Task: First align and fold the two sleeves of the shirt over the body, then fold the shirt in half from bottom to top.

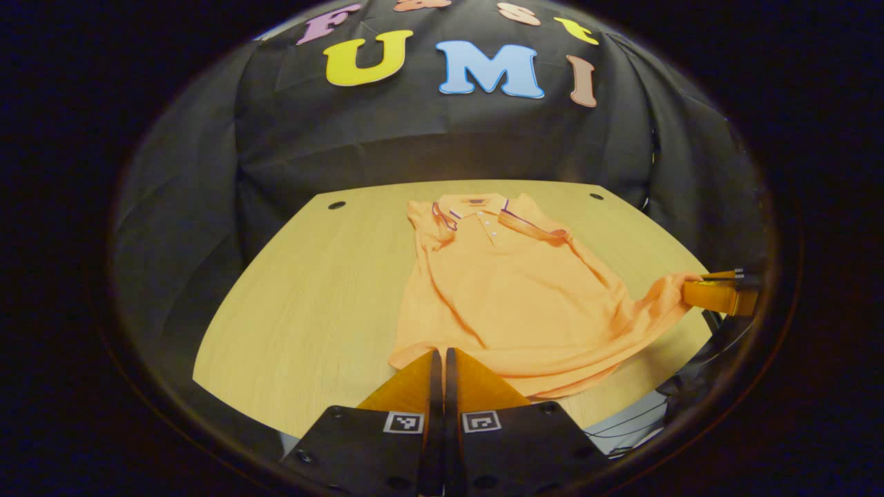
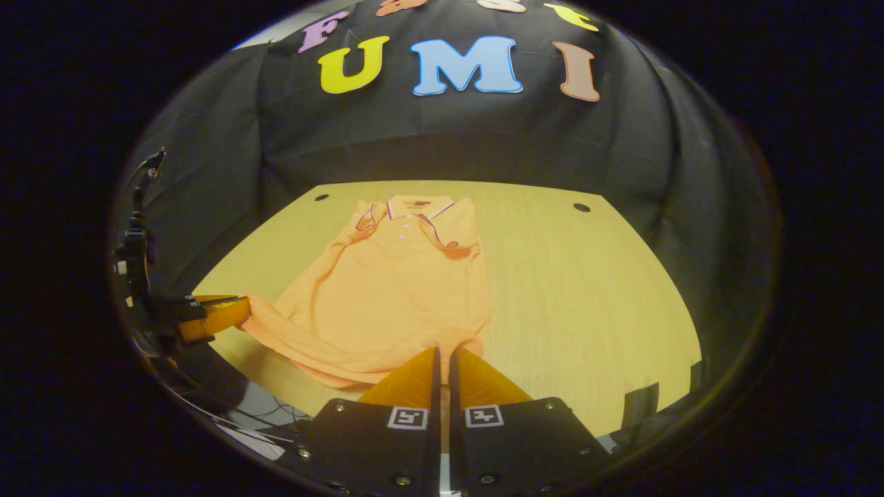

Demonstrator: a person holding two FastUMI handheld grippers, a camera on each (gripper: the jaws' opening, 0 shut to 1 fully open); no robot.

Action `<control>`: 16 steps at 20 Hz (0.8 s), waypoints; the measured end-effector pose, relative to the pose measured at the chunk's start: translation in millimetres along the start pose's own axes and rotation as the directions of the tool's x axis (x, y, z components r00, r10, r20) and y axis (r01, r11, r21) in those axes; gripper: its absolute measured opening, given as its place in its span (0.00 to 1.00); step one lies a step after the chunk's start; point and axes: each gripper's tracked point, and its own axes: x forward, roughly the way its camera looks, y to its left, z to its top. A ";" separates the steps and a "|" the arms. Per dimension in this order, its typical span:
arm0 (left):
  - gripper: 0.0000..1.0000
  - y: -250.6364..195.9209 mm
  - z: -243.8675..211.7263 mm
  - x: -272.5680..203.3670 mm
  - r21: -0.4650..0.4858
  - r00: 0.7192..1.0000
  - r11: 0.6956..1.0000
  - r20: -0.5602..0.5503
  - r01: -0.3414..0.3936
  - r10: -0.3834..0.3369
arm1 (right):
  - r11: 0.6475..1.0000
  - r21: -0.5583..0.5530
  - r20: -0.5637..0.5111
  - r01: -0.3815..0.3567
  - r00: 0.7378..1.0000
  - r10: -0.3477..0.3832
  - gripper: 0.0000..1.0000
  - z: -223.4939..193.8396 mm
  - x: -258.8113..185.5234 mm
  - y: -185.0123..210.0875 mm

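An orange polo shirt lies face up on the wooden table, its collar toward the far edge and both sleeves folded in over the body. My left gripper is shut on the near hem corner. In the same view, the right gripper pinches the other hem corner, which is drawn out to the right. In the right gripper view the shirt stretches between my right gripper, shut on the hem, and the left gripper at the far left.
The table has bare wood on both sides of the shirt and two small round holes near its far corners. Cables hang off the near edge. Black cloth closes the back.
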 end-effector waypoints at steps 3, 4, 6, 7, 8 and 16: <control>0.07 3.1 37.2 24.1 -0.004 1.000 1.000 0.027 0.008 -0.008 | 1.000 -0.009 0.033 0.017 0.999 -0.017 0.05 34.3 18.5 -6.3; 0.07 5.5 50.6 33.1 -0.002 0.999 1.000 0.038 0.011 -0.011 | 1.000 -0.007 0.044 0.021 0.999 -0.020 0.05 45.3 25.9 -7.6; 0.07 7.2 69.9 52.0 0.008 0.999 1.000 0.050 0.013 -0.013 | 0.999 -0.001 0.060 0.038 0.997 -0.038 0.05 68.1 42.6 -12.9; 0.07 8.9 79.5 59.8 0.010 0.998 1.000 0.054 0.018 -0.019 | 0.999 0.004 0.068 0.046 0.997 -0.046 0.05 79.1 49.1 -15.4; 0.07 10.3 87.8 69.5 0.013 0.998 1.000 0.058 0.021 -0.022 | 0.999 0.012 0.076 0.053 0.996 -0.053 0.05 89.4 56.9 -17.3; 0.06 20.6 156.6 143.0 0.024 0.994 0.998 0.091 0.054 -0.056 | 0.994 0.014 0.082 0.107 0.991 -0.108 0.05 147.0 118.2 -28.7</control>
